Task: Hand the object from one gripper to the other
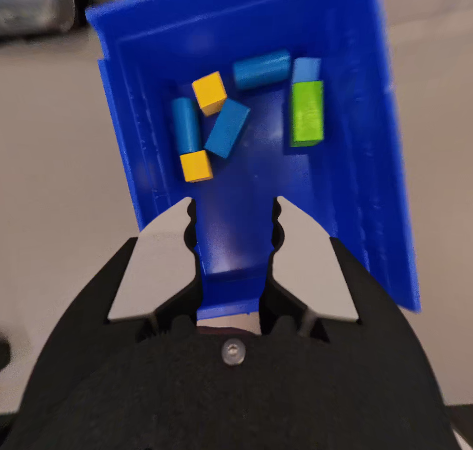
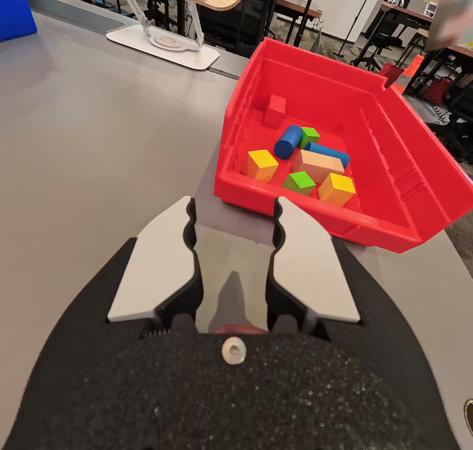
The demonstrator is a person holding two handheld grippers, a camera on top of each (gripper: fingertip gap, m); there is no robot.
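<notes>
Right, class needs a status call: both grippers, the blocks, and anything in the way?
Left gripper open, empty, over blue bin. Right gripper open, empty, short of red bin. Blocks all in bins, none picked. Path clear.

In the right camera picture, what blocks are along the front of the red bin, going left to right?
Left yellow wooden cube → green wooden cube → right yellow wooden cube, all inside the red plastic bin.
</notes>
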